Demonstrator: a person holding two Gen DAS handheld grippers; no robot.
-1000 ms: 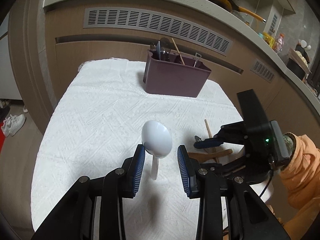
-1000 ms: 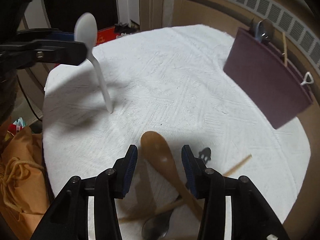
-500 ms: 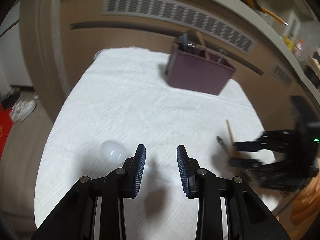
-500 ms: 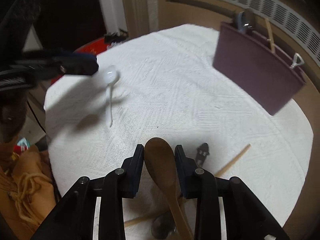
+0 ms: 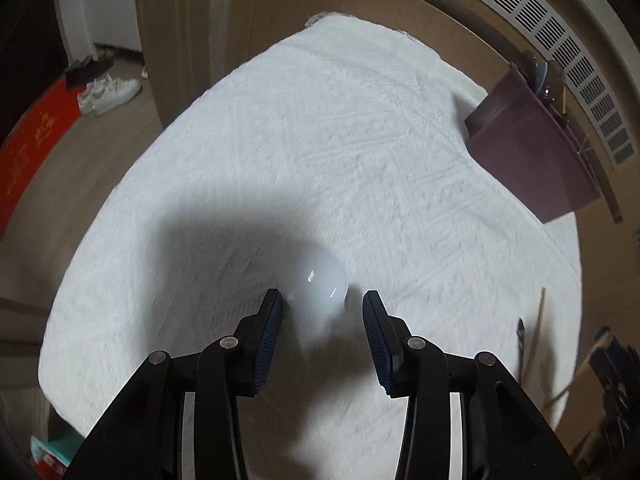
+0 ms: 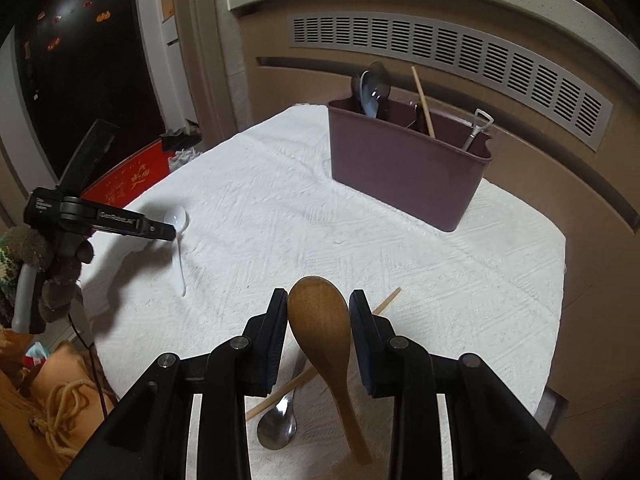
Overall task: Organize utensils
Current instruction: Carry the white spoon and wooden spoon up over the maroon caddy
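Distance to the maroon utensil caddy (image 6: 408,168), ahead and slightly right of the right claw (image 6: 319,312) clamped on the wooden spoon's (image 6: 320,316) bowl, handle trailing back, must be closed, while the left claw (image 5: 322,318), opening, straddles the white spoon (image 5: 320,280) on the surface (image 6: 360,248).

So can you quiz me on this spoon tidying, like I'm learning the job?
1. True or false: the wooden spoon is gripped between the fingers of the right gripper.
2. What sticks up out of the maroon caddy? A) only forks B) spoons and a chopstick C) nothing
3. What shiny thing lies on the white cloth beside the wooden spoon's handle?

Key:
1. True.
2. B.
3. A metal spoon.
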